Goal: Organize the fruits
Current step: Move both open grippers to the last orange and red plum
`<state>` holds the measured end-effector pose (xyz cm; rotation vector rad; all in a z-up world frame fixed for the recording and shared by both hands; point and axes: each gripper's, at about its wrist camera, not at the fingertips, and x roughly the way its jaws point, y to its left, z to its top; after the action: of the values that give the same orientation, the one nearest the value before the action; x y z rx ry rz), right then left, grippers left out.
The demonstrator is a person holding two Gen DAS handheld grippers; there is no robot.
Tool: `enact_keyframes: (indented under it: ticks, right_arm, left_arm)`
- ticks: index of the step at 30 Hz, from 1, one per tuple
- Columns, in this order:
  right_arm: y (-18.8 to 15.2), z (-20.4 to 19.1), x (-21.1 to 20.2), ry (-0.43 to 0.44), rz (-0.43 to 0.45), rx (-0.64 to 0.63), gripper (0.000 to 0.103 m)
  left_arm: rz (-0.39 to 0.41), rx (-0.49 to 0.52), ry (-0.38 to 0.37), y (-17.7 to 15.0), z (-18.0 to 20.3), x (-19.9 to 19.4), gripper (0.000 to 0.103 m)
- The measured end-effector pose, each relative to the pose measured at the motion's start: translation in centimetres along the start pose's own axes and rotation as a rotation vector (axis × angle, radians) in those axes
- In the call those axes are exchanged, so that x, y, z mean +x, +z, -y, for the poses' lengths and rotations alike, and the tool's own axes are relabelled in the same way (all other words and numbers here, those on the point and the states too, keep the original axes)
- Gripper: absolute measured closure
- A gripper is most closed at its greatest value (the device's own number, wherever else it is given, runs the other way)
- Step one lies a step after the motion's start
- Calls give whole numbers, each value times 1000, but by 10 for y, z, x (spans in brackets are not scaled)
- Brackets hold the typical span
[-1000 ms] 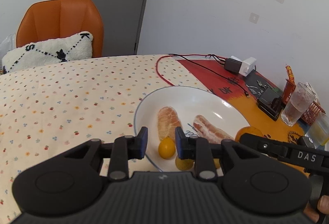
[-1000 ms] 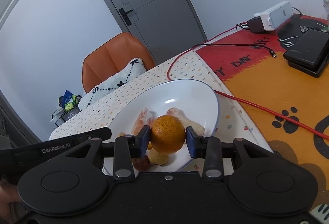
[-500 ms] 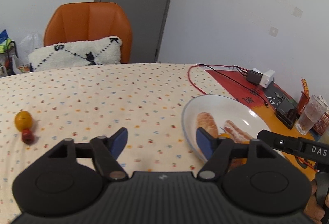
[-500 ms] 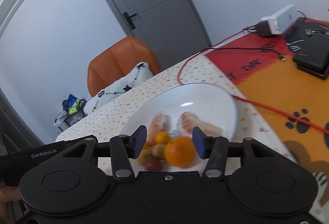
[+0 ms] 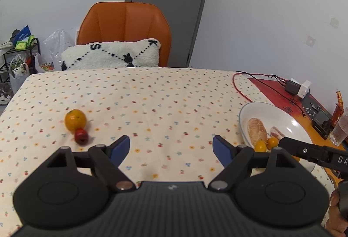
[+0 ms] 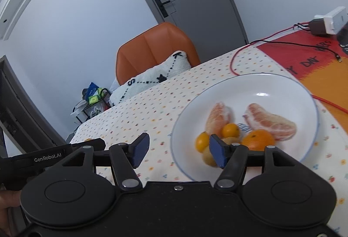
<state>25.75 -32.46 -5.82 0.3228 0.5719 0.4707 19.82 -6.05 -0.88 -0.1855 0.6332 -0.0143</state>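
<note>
A white plate [image 6: 282,84] holds two peeled citrus segments [image 6: 271,119], an orange [image 6: 258,139] and several small yellow fruits [image 6: 230,130]. It also shows in the left wrist view [image 5: 289,115] at the right. An orange [image 5: 75,120] and a small red fruit [image 5: 81,136] lie loose on the dotted tablecloth at the left. My left gripper [image 5: 171,147] is open and empty above the cloth, right of these two fruits. My right gripper [image 6: 178,150] is open and empty at the plate's left rim.
An orange chair [image 5: 125,28] with a white pillow [image 5: 111,55] stands behind the table. Red and black cables [image 5: 256,82], a charger [image 5: 299,88], a black device [image 5: 322,121] and a glass [image 5: 339,130] sit at the right on a red-orange mat [image 6: 315,63].
My right gripper opened and left the orange on the plate, then drew back left. My left gripper opened wide and swung left from the plate toward the loose orange and red fruit.
</note>
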Motion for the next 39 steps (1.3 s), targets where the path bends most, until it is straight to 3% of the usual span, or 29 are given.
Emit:
enact_keyframes:
  ticks: [6, 12, 21, 31, 39]
  right_arm:
    - [-3, -19, 5, 8, -10, -34, 31]
    - [-7, -37, 8, -40, 9, -74, 0]
    - [-13, -54, 17, -119, 12, -100, 0]
    - [-20, -81, 26, -145, 25, -141, 0]
    - [-18, -100, 43, -55, -42, -166, 0]
  left_arm:
    - [0, -27, 17, -3, -21, -9, 21]
    - [-7, -30, 19, -5, -34, -15, 17]
    - [-13, -50, 42, -13, -66, -28, 15]
    - [9, -100, 81, -10, -103, -40, 15]
    - [20, -133, 106, -5, -127, -43, 17]
